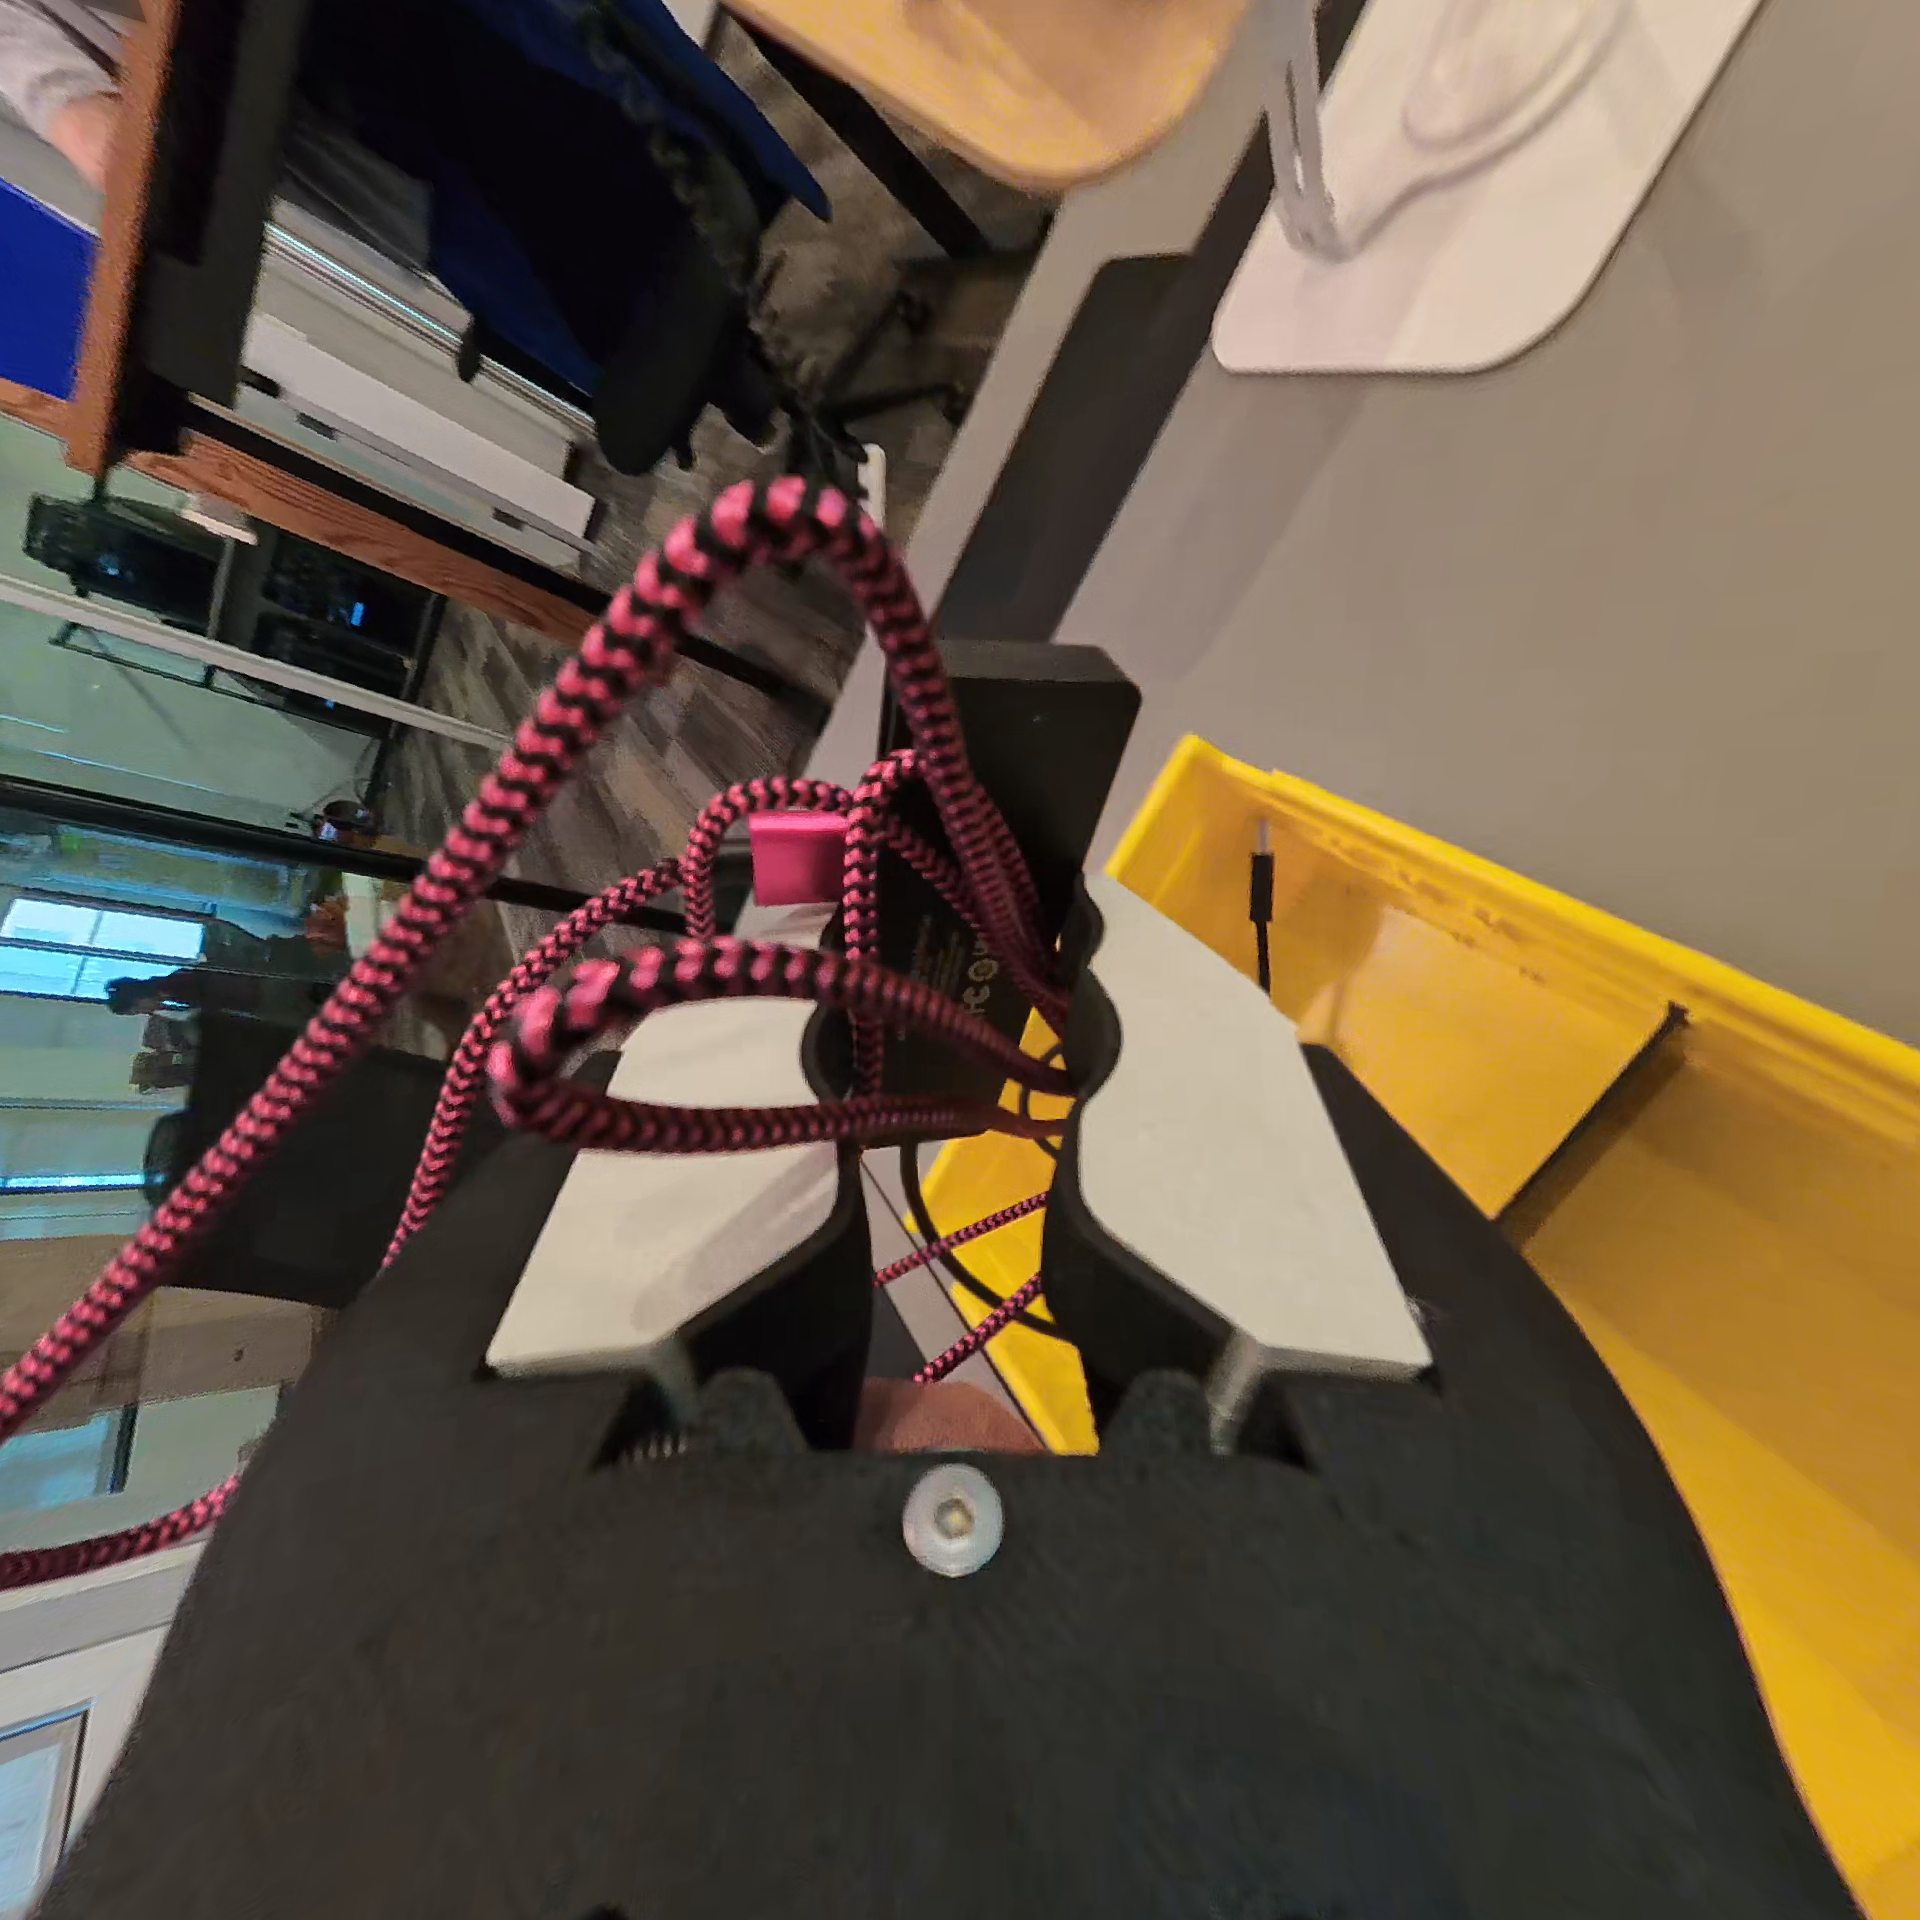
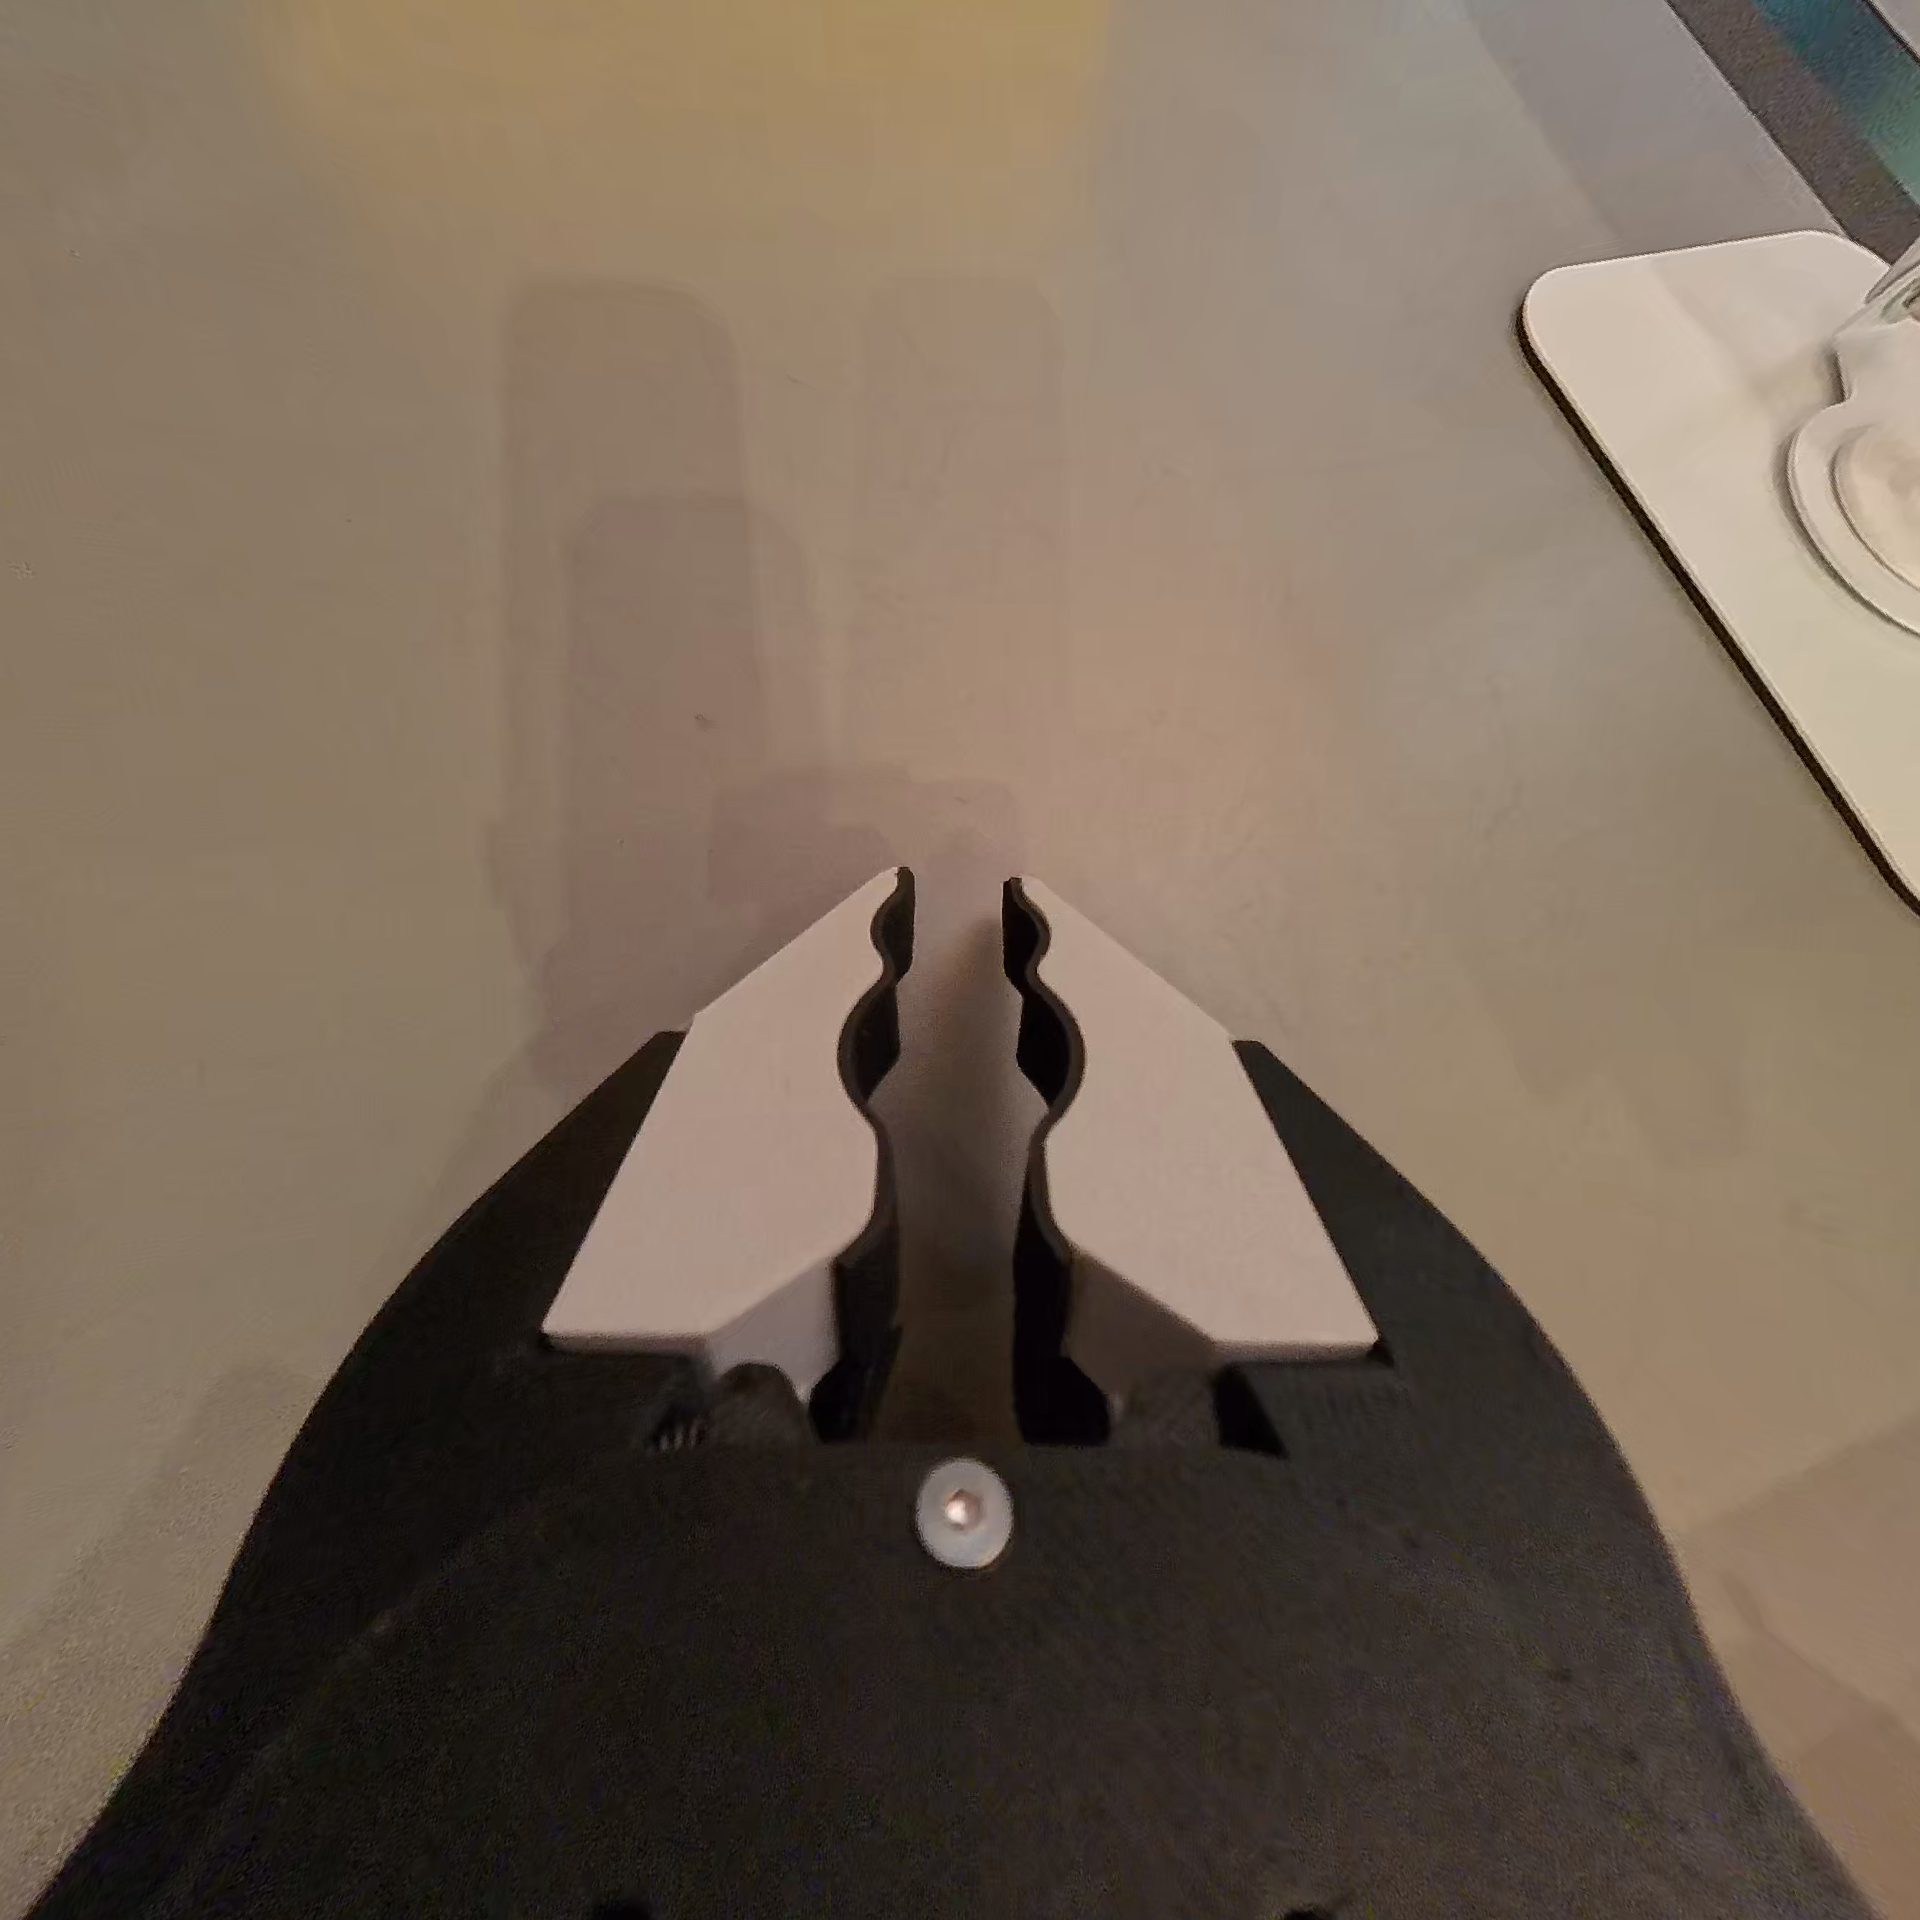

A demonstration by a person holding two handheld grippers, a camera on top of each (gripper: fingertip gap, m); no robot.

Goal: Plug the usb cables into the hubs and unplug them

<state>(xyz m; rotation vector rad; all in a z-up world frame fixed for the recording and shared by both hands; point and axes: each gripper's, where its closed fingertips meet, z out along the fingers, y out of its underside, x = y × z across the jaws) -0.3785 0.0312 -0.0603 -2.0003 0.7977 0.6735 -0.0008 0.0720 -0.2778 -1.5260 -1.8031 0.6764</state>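
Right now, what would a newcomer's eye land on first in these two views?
The tangle of pink-and-black braided cable looping out of the left gripper, which also clamps a black hub. Beside it, the bright yellow bin. The right gripper hangs open and empty over the bare grey table.

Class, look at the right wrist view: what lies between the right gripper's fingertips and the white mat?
Nothing. In the right wrist view, only bare grey table separates the right gripper, open and empty, from the white mat off to its right.
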